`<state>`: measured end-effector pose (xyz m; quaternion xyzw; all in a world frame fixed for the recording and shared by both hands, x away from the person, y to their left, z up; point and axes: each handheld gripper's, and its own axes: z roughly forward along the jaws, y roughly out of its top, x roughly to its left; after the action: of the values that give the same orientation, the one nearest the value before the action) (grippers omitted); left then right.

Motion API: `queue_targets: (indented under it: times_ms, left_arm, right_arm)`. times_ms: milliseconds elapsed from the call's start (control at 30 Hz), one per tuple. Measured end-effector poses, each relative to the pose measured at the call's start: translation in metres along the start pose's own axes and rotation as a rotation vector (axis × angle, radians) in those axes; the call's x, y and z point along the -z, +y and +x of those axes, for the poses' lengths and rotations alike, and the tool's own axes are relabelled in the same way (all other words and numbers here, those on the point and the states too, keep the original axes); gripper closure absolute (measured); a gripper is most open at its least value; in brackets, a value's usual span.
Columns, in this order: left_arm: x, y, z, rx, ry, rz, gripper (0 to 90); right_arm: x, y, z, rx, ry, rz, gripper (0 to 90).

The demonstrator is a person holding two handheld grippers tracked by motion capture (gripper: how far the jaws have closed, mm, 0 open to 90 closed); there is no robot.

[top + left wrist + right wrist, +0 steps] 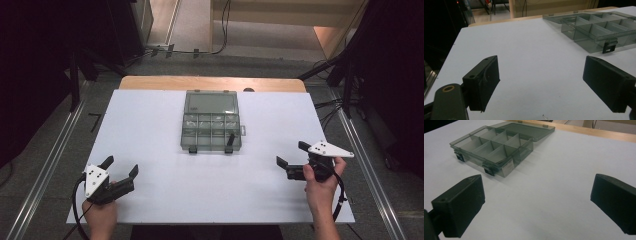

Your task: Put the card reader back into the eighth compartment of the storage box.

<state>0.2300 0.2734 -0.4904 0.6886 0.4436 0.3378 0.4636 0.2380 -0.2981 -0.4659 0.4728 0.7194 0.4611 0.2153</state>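
Note:
A smoky clear plastic organiser box [211,131] lies in the middle of the white table top [150,130], lid laid flat open toward the far side, its several compartments looking bare. The box [599,31] is at the upper right in the left gripper view, and the box [491,148] is at the upper left in the right gripper view. My left gripper [120,167] rests near the front left corner, open, nothing between its jaws. My right gripper [291,154] hovers at the right side, open and holding nothing, pointing left toward the box.
A wooden table edge [210,82] shows beyond the white sheet. Metal floor rails [55,155] run along both sides, with cables and dark stands [345,75] around the far corners. Two black latches [230,149] hang from the box's near side.

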Motion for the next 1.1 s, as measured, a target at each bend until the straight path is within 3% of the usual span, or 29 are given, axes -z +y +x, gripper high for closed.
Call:
queue_targets:
  times_ms: [700, 1100]
  left_arm:
    - [0.0, 0.0, 0.0, -0.003, 0.002, -0.006, 14.2]
    - [0.001, 0.0, 0.0, 0.001, 0.005, -0.012, 14.2]
  right_arm:
    - [0.018, -0.022, -0.018, -0.017, -0.02, -0.027, 0.0]
    - [0.038, -0.041, -0.034, -0.034, -0.032, -0.064, 0.0]
